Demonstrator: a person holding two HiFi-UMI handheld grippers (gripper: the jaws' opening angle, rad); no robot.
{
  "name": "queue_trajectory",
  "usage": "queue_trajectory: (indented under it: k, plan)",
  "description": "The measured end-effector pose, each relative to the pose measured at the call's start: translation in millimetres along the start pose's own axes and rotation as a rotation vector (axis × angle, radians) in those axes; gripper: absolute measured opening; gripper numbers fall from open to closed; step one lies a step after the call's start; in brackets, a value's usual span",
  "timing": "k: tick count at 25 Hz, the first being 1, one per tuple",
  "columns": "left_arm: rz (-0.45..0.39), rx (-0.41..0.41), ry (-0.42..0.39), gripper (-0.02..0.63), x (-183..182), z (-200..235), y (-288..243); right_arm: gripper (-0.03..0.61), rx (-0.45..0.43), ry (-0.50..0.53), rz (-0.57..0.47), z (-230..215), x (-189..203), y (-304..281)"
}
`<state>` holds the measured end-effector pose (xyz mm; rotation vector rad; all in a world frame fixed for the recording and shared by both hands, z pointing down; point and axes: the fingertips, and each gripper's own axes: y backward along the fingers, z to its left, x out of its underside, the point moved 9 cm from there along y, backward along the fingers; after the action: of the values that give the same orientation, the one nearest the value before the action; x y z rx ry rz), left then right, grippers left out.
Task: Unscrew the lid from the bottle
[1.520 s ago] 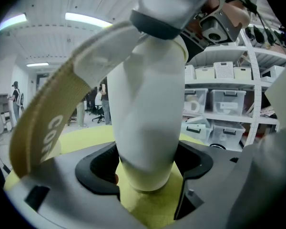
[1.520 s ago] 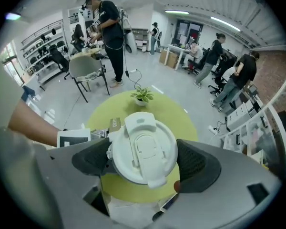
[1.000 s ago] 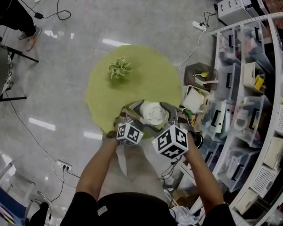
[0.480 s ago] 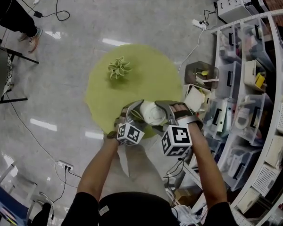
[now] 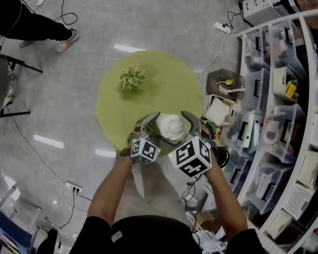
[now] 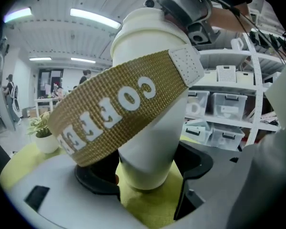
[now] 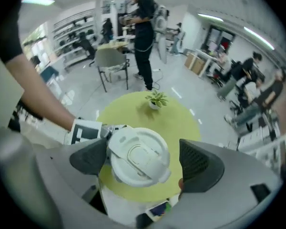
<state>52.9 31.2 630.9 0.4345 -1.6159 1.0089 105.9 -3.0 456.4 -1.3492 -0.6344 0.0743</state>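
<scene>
A white bottle with a brown woven strap stands on the near edge of a round yellow-green table. My left gripper comes in low from the side, its pads against the bottle's base, shut on it. The bottle's white lid faces up in the right gripper view. My right gripper points down over the lid, and its jaws have just been opening. The left pad still touches the lid's rim, while the right pad stands off with a gap. The lid also shows in the head view.
A small potted plant sits on the far side of the table. Curved white shelves with plastic bins crowd the right side. Cables and a power strip lie on the floor. A person's legs are at the top left.
My right gripper has rolled about the lid, its marker cube swinging right and then back. The bottle and my left gripper have stayed put. The person at top left has stepped further into view.
</scene>
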Motion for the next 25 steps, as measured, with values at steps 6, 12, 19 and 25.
queue_trajectory:
  k: [6, 12, 19, 25]
  plan:
    - [-0.001, 0.0, -0.001, 0.373, -3, 0, 0, 0.463, 0.137, -0.209, 0.024, 9, 1, -6]
    - [0.011, -0.002, -0.01, 0.372, -1, 0, 0, 0.443, 0.132, -0.244, 0.054, 6, 3, -11]
    - [0.004, -0.002, -0.003, 0.371, -1, 1, 0, 0.437, 0.086, -0.11, 0.033, 6, 3, -9]
    - [0.003, -0.004, -0.003, 0.371, -1, 0, -1, 0.436, 0.01, 0.087, 0.019, 6, 6, -10]
